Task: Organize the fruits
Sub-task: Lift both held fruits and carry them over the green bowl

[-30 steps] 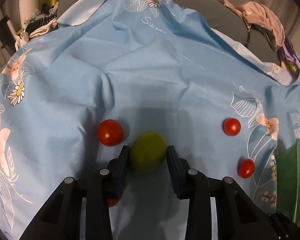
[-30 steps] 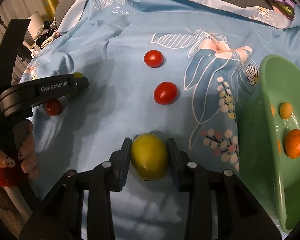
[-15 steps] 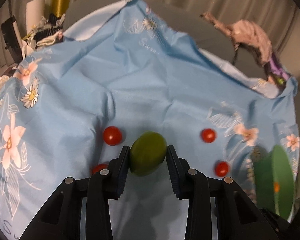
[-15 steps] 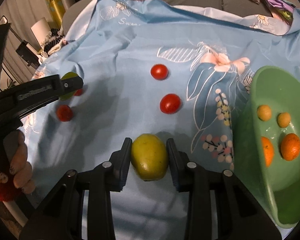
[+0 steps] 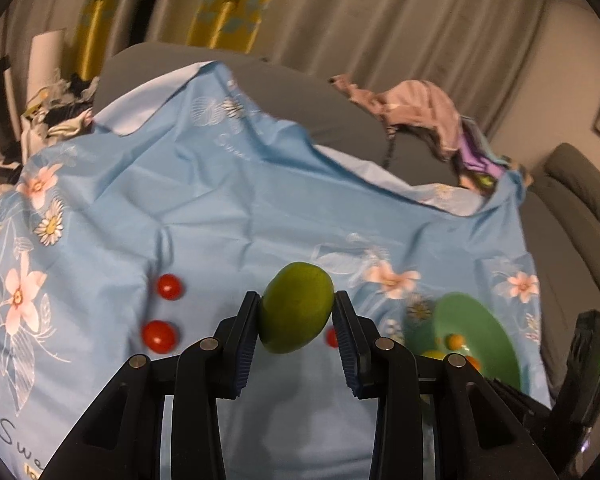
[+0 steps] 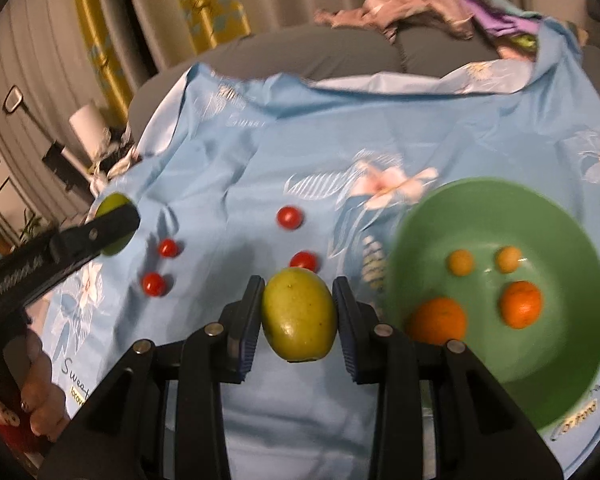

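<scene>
Left tongs (image 5: 296, 316) clamping green fruit (image 5: 296, 312), long axis tilted up-right, right tongs (image 6: 298, 316) clamping upright yellow-green fruit (image 6: 299, 314)

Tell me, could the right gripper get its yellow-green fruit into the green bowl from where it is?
Probably yes. The right gripper is shut on the yellow-green fruit, and the green bowl sits open just beside it, with nothing between them.

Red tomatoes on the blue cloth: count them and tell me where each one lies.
4, by the right wrist view: two at the left, tomato above tomato; one mid-cloth, tomato; one tomato just behind the held yellow-green fruit. More may hide behind the grippers.
</scene>
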